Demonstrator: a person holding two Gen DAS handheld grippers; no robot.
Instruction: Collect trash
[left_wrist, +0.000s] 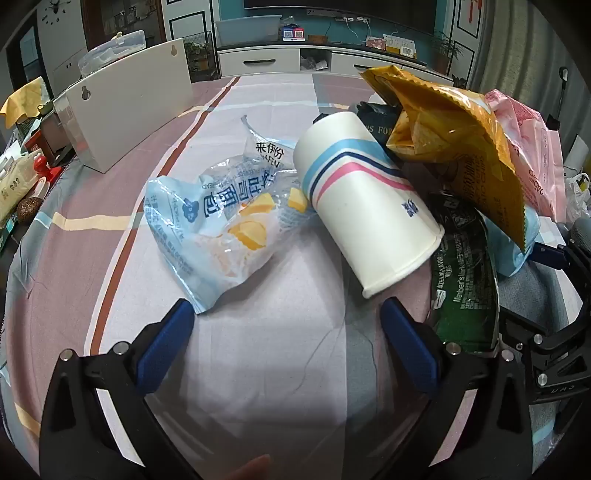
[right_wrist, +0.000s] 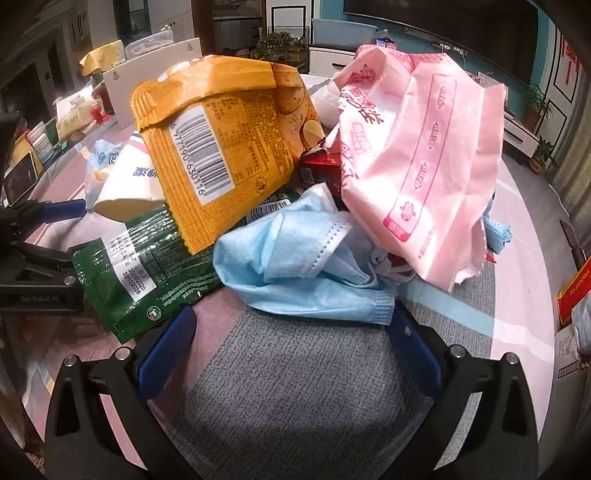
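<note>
Lying sideways, smooth paper cup (left_wrist: 364, 206) beside crinkly plastic wrapper (left_wrist: 218, 225).

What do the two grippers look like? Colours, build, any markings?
Both match. The left gripper and the right gripper each have matte black angular frames with silver bolt heads at the joints and two flat blue fingers. The right wrist view shows the left unit's black body from the side, with faint "GenRobot.AI" lettering. No cables or sleeves show.
</note>
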